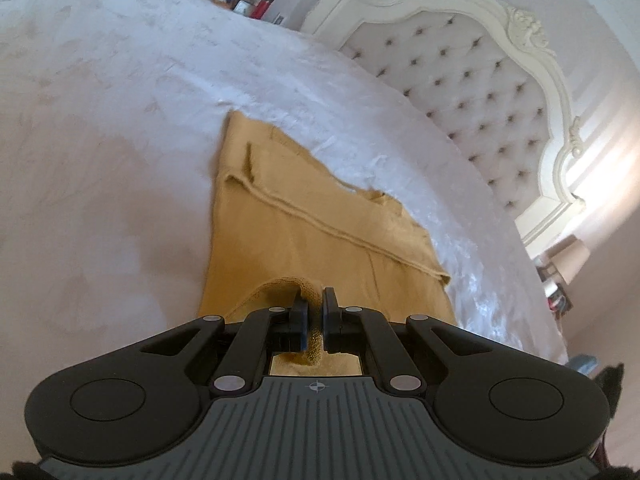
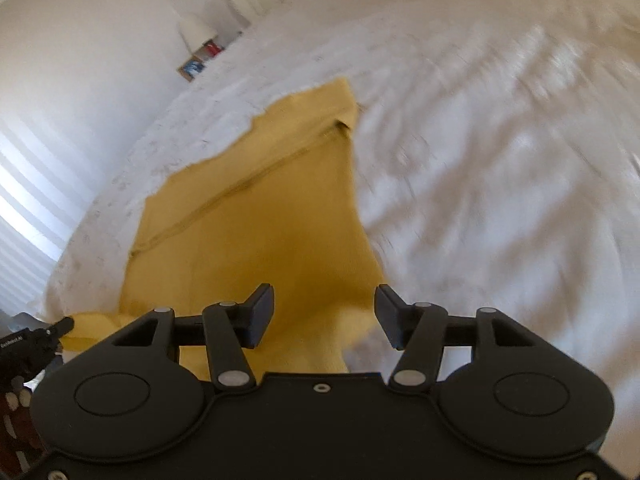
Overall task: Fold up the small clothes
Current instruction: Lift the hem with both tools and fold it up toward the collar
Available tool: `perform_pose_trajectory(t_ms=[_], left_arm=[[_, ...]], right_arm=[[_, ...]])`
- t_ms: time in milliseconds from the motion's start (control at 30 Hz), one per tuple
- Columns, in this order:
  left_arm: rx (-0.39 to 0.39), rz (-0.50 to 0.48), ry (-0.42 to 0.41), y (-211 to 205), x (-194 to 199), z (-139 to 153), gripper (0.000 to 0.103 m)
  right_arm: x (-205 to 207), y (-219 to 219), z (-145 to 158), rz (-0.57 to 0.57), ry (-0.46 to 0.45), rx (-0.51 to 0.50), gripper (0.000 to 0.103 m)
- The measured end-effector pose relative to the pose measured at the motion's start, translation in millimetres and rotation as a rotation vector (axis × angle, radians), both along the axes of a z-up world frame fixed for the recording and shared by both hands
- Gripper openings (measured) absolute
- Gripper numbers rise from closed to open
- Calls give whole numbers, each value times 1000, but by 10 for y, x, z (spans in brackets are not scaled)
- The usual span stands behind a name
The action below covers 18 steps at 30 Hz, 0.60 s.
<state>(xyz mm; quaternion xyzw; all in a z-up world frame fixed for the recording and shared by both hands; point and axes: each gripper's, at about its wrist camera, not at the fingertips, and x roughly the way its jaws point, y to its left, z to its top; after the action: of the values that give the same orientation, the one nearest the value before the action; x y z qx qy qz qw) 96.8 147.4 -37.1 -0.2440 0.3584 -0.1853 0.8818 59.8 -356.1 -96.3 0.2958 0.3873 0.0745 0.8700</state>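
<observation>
Left tongs [image 1: 315,300]: nearest the left camera, pinched tight on a rolled corner of the yellow garment [image 1: 304,224]; cloth bulges out between the jaws and behind them, so the hold looks firm enough to carry that corner over for a fold.
Right tongs [image 2: 325,300]: jaws spread wide with nothing between them, hovering over the near edge of the garment; they seem placed to take the opposite corner so both ends can move together.
Garment: spread mostly flat on the bed [image 1: 100,120], seam running across it, one layer apparently turned over the other already; it lies flat because a fold needs a smooth base.
Lifted corner: in the right view a yellow flap rises at the lower left where the other tongs [image 2: 64,325] grip it, off the bedcover.
Bed: white textured cover carries the whole garment; the tufted headboard [image 1: 472,92] stands well apart from it.
Step in hand: likely bringing the near edge across.
Risk: one-sided lifting may drag the cloth askew.
Blur: right view is smeared, so fine creases cannot be told.
</observation>
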Motion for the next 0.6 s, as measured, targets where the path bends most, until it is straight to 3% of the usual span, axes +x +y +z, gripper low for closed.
perform_pose_trajectory(t_ms=[300, 367, 400, 600], left_arm=[[5, 12, -1, 28, -24, 1, 6], [3, 14, 0, 21, -29, 0, 6], [0, 13, 1, 20, -25, -2, 6], [-49, 21, -19, 79, 29, 120, 6]], right_arm=[[-164, -55, -151, 20, -15, 86, 62], [-124, -58, -196, 41, -19, 126, 50], [-108, -63, -212, 62, -22, 168, 10], [-42, -192, 86, 22, -165, 301, 12]])
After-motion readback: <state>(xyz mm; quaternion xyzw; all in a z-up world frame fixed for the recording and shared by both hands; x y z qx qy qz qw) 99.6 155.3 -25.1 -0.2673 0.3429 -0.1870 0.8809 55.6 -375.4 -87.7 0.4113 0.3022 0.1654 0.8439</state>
